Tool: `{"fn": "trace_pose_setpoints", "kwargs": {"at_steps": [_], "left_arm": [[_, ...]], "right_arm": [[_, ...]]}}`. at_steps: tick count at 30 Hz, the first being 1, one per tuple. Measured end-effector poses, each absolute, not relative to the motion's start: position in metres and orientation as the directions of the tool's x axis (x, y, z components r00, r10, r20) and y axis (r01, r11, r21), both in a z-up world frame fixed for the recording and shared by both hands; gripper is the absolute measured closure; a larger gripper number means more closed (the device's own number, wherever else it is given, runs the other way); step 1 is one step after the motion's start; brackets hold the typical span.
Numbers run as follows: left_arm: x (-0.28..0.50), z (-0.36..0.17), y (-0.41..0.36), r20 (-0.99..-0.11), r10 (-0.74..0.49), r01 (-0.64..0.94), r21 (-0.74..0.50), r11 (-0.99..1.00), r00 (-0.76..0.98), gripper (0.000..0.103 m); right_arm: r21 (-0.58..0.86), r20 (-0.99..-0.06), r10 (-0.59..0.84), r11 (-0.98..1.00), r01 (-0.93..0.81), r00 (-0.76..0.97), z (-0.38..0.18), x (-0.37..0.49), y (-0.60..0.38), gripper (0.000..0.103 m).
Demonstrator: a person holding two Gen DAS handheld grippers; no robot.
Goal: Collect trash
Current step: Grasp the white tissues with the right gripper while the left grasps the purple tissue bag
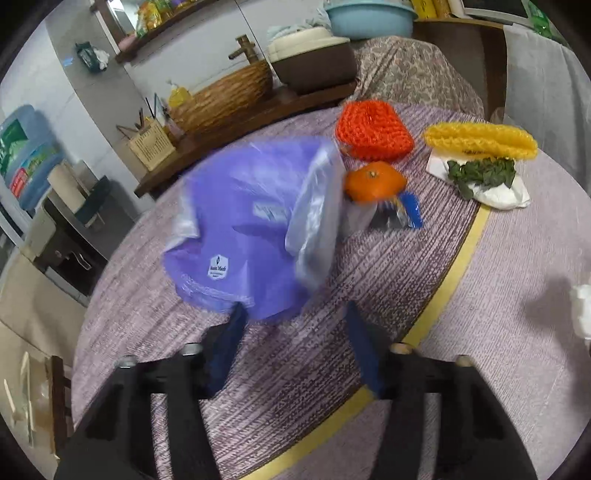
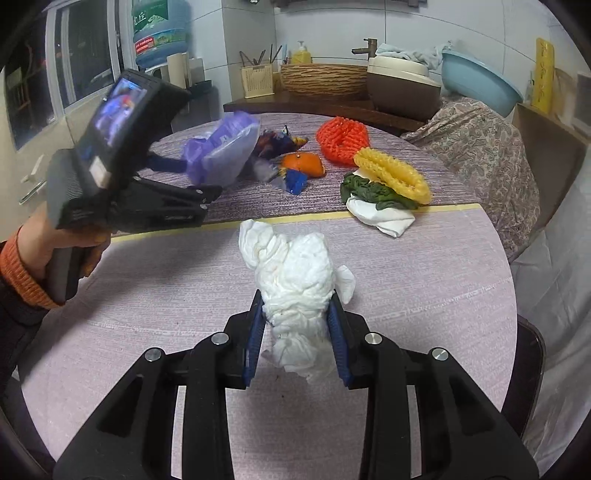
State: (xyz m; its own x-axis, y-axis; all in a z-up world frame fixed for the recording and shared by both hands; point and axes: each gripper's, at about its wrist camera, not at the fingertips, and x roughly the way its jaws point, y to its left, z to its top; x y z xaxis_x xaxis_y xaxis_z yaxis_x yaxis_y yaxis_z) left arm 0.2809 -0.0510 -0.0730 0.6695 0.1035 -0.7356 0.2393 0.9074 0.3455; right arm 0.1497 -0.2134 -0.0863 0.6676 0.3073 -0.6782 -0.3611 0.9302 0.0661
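My right gripper is shut on a crumpled white tissue wad above the near part of the round table. My left gripper is open, its blue fingers spread just short of a purple plastic trash bag, which also shows in the right wrist view. Beyond the bag lie orange peel, a blue wrapper, an orange foam net, a yellow foam net, and green leaves on a white tissue.
The table has a purple cloth with a yellow stripe. Behind it a wooden counter holds a woven basket, a rice cooker and a blue basin. A water jug stands at the left.
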Motion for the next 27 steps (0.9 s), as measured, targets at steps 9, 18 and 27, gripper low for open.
{"fn": "trace_pose_setpoints", "kwargs": {"at_steps": [9, 18, 27], "left_arm": [[0.273, -0.074, -0.017, -0.777, -0.008, 0.201, 0.153, 0.968, 0.629, 0.101], [0.232, -0.055, -0.003, -0.72, -0.08, 0.19, 0.073, 0.979, 0.689, 0.101], [0.203, -0.038, 0.01, -0.671, -0.175, 0.225, -0.012, 0.974, 0.721, 0.101]], "right_arm": [[0.091, -0.658, 0.324, 0.93, -0.355, 0.68, -0.085, 0.14, -0.221, 0.069], [0.121, -0.648, 0.353, 0.922, -0.367, 0.675, -0.089, 0.13, -0.221, 0.069], [0.148, -0.637, 0.368, 0.921, -0.36, 0.678, -0.087, 0.118, -0.231, 0.069]]}}
